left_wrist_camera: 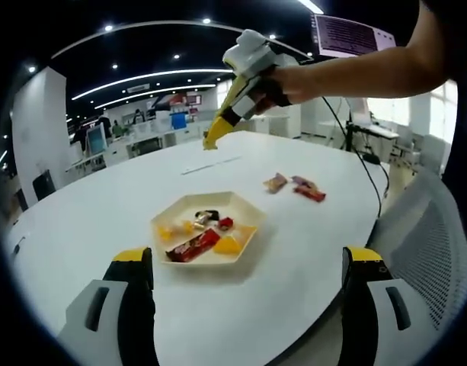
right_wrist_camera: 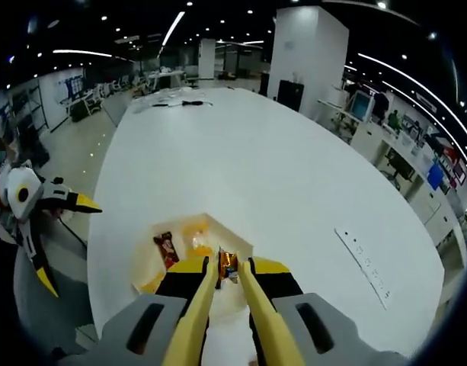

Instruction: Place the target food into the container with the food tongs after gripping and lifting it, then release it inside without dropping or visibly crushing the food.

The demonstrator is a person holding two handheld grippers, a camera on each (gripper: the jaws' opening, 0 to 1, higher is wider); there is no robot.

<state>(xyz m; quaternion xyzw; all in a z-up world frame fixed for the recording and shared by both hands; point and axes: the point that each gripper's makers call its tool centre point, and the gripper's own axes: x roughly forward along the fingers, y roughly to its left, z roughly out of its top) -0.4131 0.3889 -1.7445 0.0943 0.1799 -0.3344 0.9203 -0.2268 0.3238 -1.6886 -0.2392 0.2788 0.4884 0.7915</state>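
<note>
A: How are the jaws of the left gripper (left_wrist_camera: 244, 305) seen?

B: They are spread wide, with nothing between them. Ahead of them, a hexagonal tray (left_wrist_camera: 174, 210) is set on the white worktop (left_wrist_camera: 309, 244), and a red bar (left_wrist_camera: 193, 245), yellow pieces and small wrapped sweets are lying in it. Beyond the tray, further from the jaws, two loose wrapped snacks (left_wrist_camera: 295, 185) are lying on the worktop.

A: And the right gripper (right_wrist_camera: 228, 263)?

B: It is held in a hand (left_wrist_camera: 294, 80) above the worktop. Yellow food tongs (right_wrist_camera: 225, 313) are clamped between its narrow jaws, and a small wrapped sweet (right_wrist_camera: 229, 263) is pinched at the tong tips, directly over the tray (right_wrist_camera: 218, 229).
</note>
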